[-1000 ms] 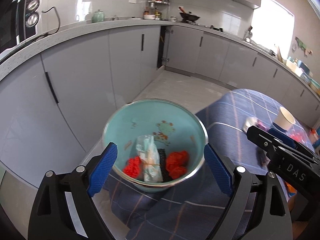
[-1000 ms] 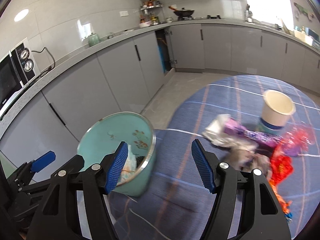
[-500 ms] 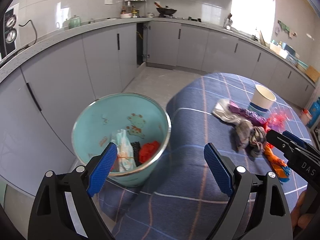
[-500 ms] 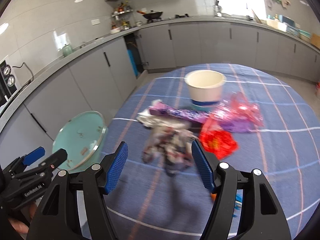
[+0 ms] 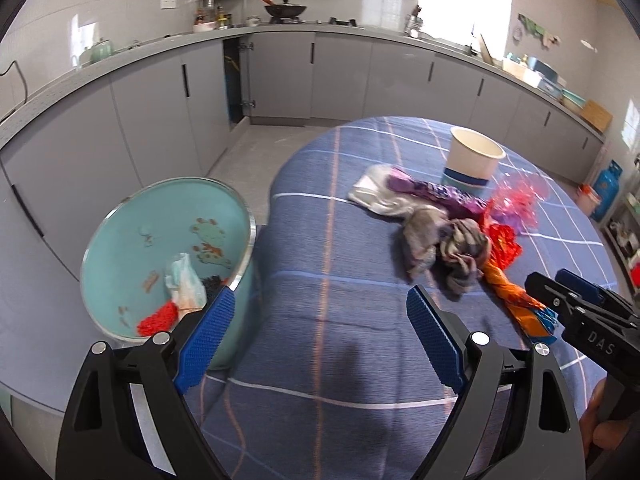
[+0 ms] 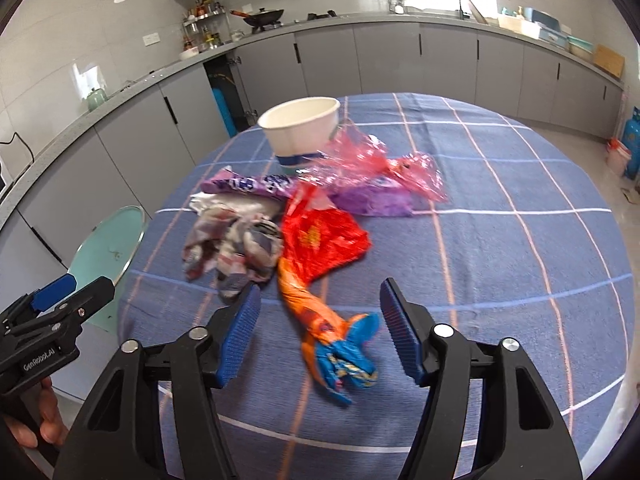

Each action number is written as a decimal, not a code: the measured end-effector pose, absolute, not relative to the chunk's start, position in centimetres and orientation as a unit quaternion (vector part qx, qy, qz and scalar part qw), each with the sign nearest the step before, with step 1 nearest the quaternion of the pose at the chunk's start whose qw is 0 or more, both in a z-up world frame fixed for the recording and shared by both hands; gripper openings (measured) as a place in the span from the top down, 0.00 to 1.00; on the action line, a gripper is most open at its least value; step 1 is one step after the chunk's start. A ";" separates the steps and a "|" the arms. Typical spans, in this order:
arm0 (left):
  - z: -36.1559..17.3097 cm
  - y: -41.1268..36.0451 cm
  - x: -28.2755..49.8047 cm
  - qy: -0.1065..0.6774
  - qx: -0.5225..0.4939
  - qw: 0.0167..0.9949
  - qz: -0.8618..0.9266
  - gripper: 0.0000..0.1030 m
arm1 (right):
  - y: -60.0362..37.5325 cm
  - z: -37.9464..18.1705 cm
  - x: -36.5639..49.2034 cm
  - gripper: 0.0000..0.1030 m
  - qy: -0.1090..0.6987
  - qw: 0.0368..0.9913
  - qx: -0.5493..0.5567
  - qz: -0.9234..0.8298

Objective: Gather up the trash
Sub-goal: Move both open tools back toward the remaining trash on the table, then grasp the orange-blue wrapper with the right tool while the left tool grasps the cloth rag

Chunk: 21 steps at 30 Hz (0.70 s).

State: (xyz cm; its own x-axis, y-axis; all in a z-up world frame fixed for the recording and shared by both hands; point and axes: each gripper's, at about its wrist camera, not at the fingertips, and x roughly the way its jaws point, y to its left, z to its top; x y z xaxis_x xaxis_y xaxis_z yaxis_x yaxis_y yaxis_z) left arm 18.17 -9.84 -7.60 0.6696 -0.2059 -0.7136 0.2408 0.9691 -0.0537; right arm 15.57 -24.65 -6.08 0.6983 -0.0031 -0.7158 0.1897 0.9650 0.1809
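- The right gripper [image 6: 318,320] hovers over a twisted orange-and-blue wrapper [image 6: 320,320] on the blue checked tablecloth [image 6: 500,248]. Its jaws are closing, with the wrapper's blue tail between the pads, which do not yet press on it.
- The wrapper's long axis runs away from this gripper, from the knotted blue end nearest it up toward a crumpled red bag [image 6: 324,240].
- The left gripper [image 5: 316,336] is spread wide and empty over bare cloth, farther from the wrapper — the right hand is plainly nearer.
- Left of the wrapper: a soft, wadded grey rag [image 6: 236,248]. Beyond it: a glossy purple packet [image 6: 248,182], clear pink film [image 6: 372,164] and a white paper cup [image 6: 302,124].
- Far left of the wrapper, off the table's edge, stands a teal metal-rimmed bin [image 5: 160,248] — already holding scraps.
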 end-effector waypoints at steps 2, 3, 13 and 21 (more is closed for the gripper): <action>-7.8 -10.5 18.2 0.390 0.026 0.912 -0.127 0.17 | -24.8 -6.3 15.6 0.42 0.387 0.912 0.123 -0.051; -7.9 -10.7 18.2 0.390 0.028 0.911 -0.130 0.17 | -24.8 -6.3 15.7 0.43 0.388 0.912 0.121 -0.049; -7.7 -12.9 19.3 0.383 0.042 0.911 -0.146 0.17 | -23.9 -8.0 17.5 0.49 0.425 0.900 0.094 -0.022; -7.5 -15.0 21.4 0.378 0.042 0.911 -0.158 0.17 | -24.1 -8.4 16.6 0.81 0.429 0.899 0.092 -0.014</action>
State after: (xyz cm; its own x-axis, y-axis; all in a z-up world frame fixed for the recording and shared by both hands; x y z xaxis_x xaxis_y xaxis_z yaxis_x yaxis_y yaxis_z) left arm 21.37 -15.02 -7.46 0.6652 -0.2553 -0.7017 0.3190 0.9468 -0.0421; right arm 16.64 -24.14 -8.43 0.6322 0.0543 -0.7729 0.1039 0.9826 0.1540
